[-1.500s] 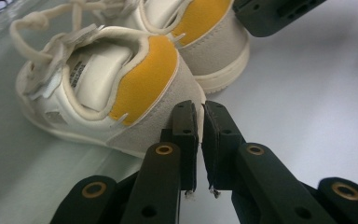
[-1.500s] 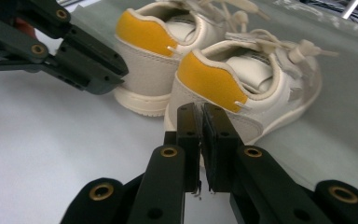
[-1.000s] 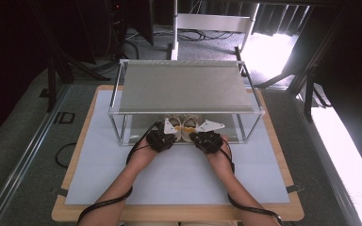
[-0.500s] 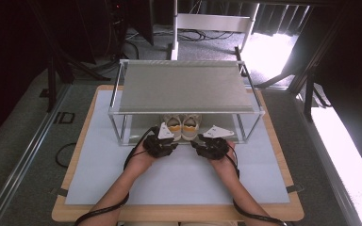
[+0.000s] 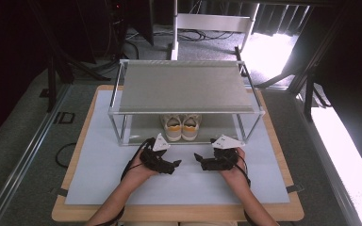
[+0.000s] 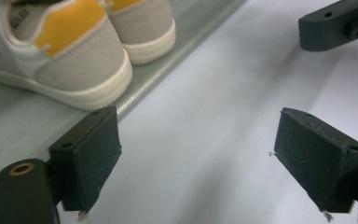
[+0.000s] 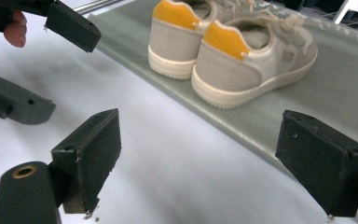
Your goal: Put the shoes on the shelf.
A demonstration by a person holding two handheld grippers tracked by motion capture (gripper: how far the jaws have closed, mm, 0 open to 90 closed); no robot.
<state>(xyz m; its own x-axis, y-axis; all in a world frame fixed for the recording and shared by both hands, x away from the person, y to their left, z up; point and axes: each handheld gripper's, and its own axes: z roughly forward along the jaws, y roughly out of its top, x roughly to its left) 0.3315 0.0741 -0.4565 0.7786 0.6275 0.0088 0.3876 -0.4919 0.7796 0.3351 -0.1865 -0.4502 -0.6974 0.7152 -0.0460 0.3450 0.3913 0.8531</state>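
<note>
A pair of small grey-and-white shoes with yellow heel tabs stands side by side on the lower shelf of a metal rack, heels toward me. In the left gripper view the shoes lie at the upper left, beyond the jaws. In the right gripper view the pair sits up ahead on the grey shelf. My left gripper and right gripper both stand open over the white mat, just in front of the rack. Their tips point toward each other and nothing lies between the jaws.
The rack's upper shelf overhangs the shoes. Its front posts stand at both sides of the opening. The white mat lies on a wooden table. The other gripper's jaw shows close by in the left gripper view.
Both grippers have drawn back from the shoes at the rack's lower shelf toward me and turned inward. The shoes stay on the shelf.
</note>
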